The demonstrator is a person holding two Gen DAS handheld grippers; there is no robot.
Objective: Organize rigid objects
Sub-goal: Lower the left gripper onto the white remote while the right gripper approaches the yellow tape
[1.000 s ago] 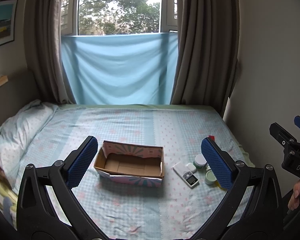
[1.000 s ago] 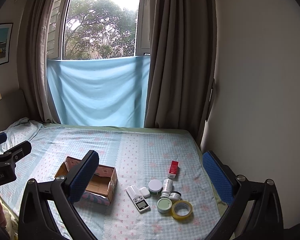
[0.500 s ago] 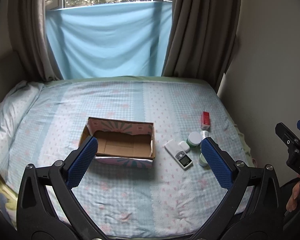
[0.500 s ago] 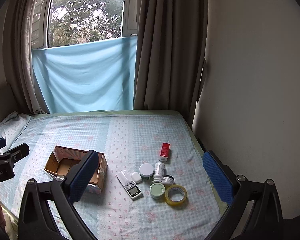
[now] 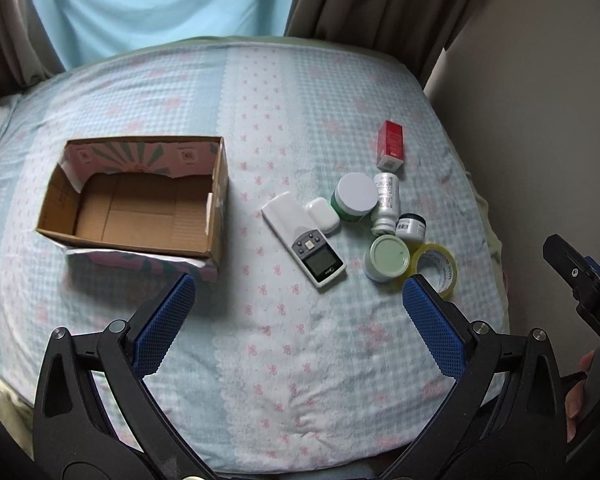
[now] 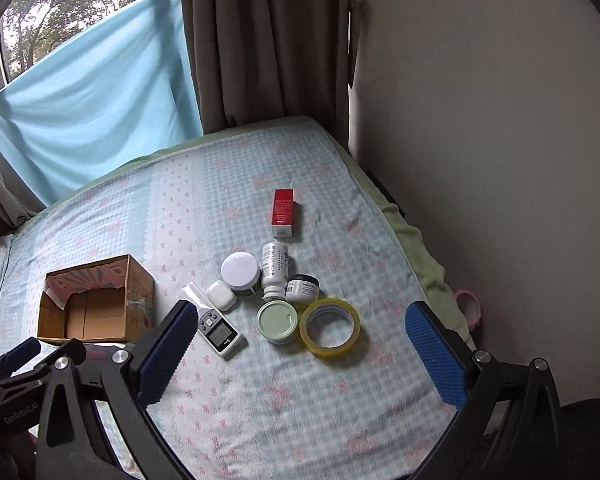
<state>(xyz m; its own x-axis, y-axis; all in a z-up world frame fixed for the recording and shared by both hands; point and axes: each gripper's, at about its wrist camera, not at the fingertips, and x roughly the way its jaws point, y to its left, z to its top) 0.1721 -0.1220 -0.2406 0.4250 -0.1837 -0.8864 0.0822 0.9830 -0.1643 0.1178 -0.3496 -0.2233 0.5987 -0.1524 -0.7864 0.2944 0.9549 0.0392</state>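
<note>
An open, empty cardboard box (image 5: pixel 136 200) (image 6: pixel 96 300) sits on the bed at the left. To its right lies a cluster: a white remote (image 5: pixel 304 238) (image 6: pixel 216 328), a small white case (image 5: pixel 322 215), a white-lidded green jar (image 5: pixel 355 197) (image 6: pixel 241 272), a white bottle (image 5: pixel 386 202) (image 6: pixel 275 266), a small dark-lidded jar (image 5: pixel 410 226), a pale green lid (image 5: pixel 387 257) (image 6: pixel 278 322), a yellow tape roll (image 5: pixel 438 268) (image 6: pixel 330 326) and a red carton (image 5: pixel 390 145) (image 6: pixel 283 212). My left gripper (image 5: pixel 298 300) and right gripper (image 6: pixel 300 328) are open and empty, above the bed's near part.
The bed (image 5: pixel 284 92) has a light blue patterned sheet. A wall (image 6: pixel 500 120) runs along its right edge, and brown curtains (image 6: pixel 268 40) with a blue cloth (image 6: pixel 92 112) hang at the far end. A pink ring (image 6: pixel 468 308) lies in the gap by the wall.
Both grippers have tilted down and moved closer to the bed; the box and the cluster now appear larger and nearer. Nothing on the bed has moved.
</note>
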